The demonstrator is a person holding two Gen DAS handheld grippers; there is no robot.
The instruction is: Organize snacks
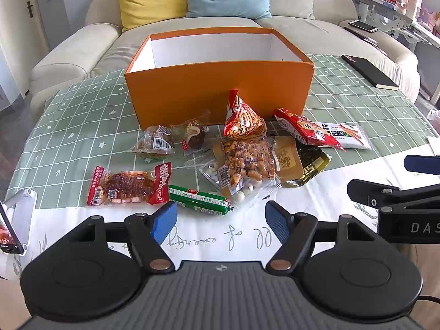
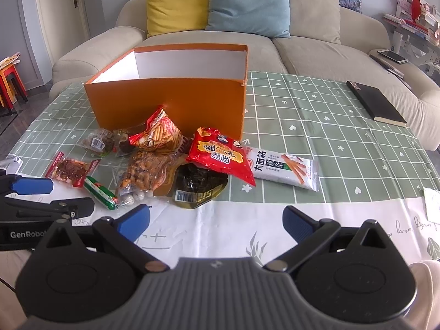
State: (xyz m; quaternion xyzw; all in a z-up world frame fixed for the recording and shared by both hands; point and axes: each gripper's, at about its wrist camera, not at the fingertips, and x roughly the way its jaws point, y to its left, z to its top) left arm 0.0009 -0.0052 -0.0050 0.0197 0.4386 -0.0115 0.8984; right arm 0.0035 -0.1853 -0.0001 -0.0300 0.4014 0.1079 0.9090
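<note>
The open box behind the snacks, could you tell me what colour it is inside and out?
The box is orange outside, white inside; left wrist view.

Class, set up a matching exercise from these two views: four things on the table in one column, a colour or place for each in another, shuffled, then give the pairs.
Things:
1. box
2. sausage stick
3. notebook
4. triangular snack bag

Descriptions:
A. green wrapper, nearest the left gripper
B. black, far right on the cloth
C. orange outside, white inside
D. stands upright against the box

Pairs: 1-C, 2-A, 3-B, 4-D

Snack pile (image 1: 242, 154) before open box (image 1: 220, 88)
</note>
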